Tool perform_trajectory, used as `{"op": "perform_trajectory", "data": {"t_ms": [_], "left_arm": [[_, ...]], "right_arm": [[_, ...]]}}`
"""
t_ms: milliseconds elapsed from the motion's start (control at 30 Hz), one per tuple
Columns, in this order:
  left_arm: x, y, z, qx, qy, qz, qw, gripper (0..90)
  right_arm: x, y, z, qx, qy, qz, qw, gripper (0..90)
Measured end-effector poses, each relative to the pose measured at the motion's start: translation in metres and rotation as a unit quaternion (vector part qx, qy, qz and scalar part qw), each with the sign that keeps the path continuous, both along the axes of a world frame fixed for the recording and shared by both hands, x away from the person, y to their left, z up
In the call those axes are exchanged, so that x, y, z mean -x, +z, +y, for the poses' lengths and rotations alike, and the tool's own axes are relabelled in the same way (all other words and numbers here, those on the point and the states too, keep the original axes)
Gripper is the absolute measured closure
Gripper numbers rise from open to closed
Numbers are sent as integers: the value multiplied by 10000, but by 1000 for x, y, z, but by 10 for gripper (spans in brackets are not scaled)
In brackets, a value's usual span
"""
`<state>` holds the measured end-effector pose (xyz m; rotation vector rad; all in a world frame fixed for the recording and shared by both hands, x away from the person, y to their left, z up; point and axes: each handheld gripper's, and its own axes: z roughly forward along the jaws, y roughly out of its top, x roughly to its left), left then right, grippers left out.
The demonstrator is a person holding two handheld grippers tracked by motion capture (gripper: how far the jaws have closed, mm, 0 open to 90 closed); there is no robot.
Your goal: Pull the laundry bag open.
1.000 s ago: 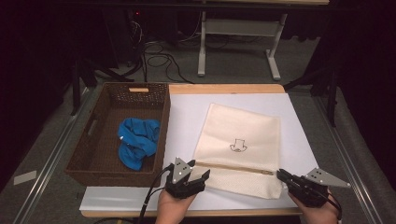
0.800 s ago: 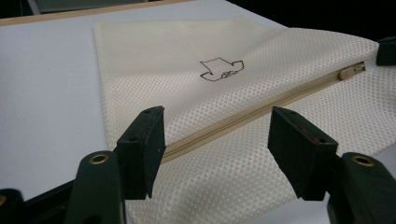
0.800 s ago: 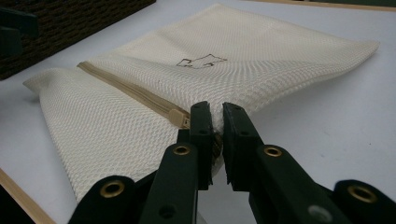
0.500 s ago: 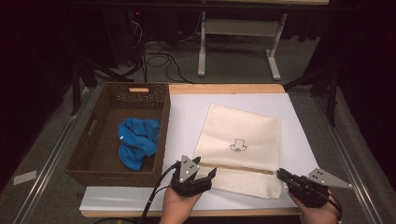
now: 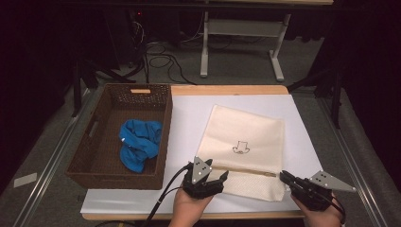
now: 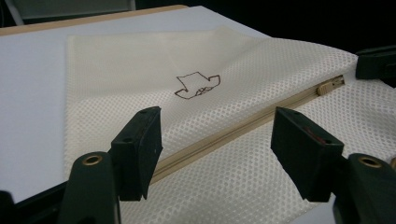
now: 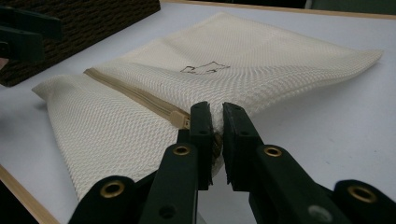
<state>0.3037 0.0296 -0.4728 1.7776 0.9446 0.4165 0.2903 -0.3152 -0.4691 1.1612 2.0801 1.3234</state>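
Observation:
A cream mesh bag [image 5: 246, 142] with a small drawn emblem lies flat on the white table cover [image 5: 189, 113]. Its tan zipper [image 6: 261, 119] runs across the near end, with the pull [image 6: 327, 86] at the right. My left gripper [image 5: 220, 178] hovers open over the bag's near left corner; in the left gripper view its jaws [image 6: 217, 144] straddle the zipper without touching it. My right gripper [image 5: 285, 177] is shut on the bag's right edge, and in the right gripper view [image 7: 215, 135] the jaws pinch the mesh just beside the zipper end.
A brown wicker basket [image 5: 94, 156] stands on the left of the table, holding a crumpled blue cloth [image 5: 138, 144]. The table's wooden edge [image 5: 227, 89] runs along the far side. A desk frame and cables sit on the floor beyond.
My left gripper has shifted right, over the bag's near left corner, and turned slightly. The right gripper and the bag have stayed put.

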Motion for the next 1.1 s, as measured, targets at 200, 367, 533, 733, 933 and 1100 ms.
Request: {"op": "perform_trajectory", "data": {"t_ms": [200,367,533,733,933,1100], "left_arm": [[-1,-1,-7,-10,-81,34,10000,348],[-1,-2,-16,3,-197,77,9998,358],[-1,-4,-27,-6,-291,99,9995,359],[-1,-4,-43,13,-456,108,9989,365],[-1,-5,-56,-41,-605,102,9981,386],[-1,-6,-70,-64,-762,119,9970,410]], "right_arm": [[1,0,2,13,9,-2,10000,842],[2,1,4,7,76,2,10000,843],[2,2,5,-7,183,-33,9998,843],[3,2,6,14,261,-44,9996,843],[3,3,7,10,270,-81,9996,843],[3,4,6,22,314,-144,9994,843]]}}
